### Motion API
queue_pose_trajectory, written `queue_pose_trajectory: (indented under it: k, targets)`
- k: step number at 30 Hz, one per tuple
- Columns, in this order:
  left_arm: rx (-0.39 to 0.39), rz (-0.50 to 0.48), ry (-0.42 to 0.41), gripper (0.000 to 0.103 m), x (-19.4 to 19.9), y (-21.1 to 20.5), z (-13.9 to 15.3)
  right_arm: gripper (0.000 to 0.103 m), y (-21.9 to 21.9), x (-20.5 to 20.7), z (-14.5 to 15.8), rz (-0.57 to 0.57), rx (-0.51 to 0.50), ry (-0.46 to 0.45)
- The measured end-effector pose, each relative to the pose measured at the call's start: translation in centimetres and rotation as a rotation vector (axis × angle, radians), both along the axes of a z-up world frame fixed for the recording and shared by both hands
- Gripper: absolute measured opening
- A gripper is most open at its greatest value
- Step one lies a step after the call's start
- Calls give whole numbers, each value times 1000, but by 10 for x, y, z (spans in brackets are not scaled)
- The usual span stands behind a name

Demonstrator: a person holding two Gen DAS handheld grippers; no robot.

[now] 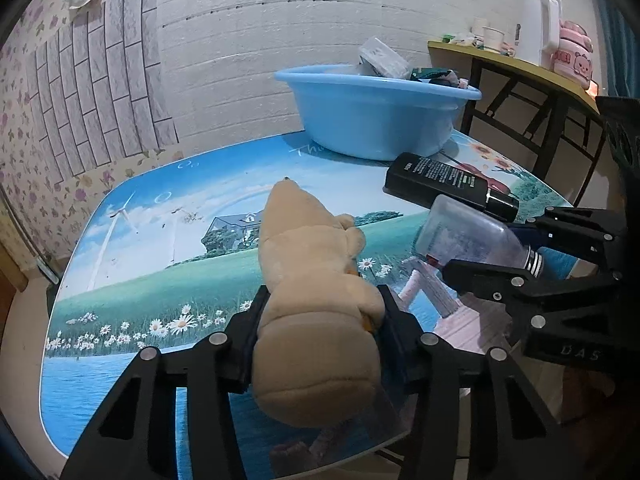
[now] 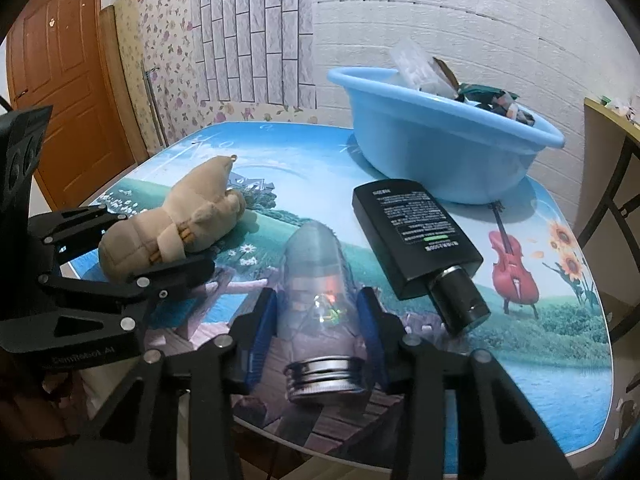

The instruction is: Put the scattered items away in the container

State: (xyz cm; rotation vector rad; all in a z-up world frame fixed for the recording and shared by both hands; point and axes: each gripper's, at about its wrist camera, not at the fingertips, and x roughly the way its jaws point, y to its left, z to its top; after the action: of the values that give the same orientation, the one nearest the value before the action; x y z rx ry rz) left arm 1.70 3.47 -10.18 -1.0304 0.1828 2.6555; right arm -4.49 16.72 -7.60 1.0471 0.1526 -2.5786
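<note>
Where the table (image 2: 560, 400) edge curves nearest, the left gripper (image 1: 320, 332) pinches a tan plush toy (image 1: 304, 248) and the right gripper (image 2: 316, 320) clamps a clear bottle (image 2: 316, 264) lying on its side. Beyond them, open tabletop lies to the left. A black bottle (image 2: 416, 232) lies flat just before the blue basin (image 2: 440, 152), which holds packets and wrappers, by the far wall.

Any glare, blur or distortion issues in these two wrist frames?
Left wrist: strong fisheye bending, dark vignette corners; plush toy sharp. Right wrist: same bending; glare spots on the clear bottle; glossy table shows reflections; no motion blur.
</note>
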Motion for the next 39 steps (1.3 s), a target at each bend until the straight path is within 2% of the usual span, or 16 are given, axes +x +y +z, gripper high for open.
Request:
queue_pose_trajectory:
  k: [6, 10, 20, 29, 39]
  targets:
    - [-15, -21, 40, 49, 9, 6, 8, 40, 1, -1, 0, -1, -8, -2]
    - [-2, -14, 49, 49, 11, 3, 16, 40, 3, 3, 12, -8, -22, 40]
    - [105, 20, 83, 49, 2, -13, 51, 40, 13, 10, 49, -18, -76, 133]
    - [150, -19, 159, 49, -26, 0, 92, 39, 36, -14, 80, -77, -153, 177]
    - [155, -57, 175, 49, -83, 31, 111, 39, 61, -55, 107, -125, -211, 248]
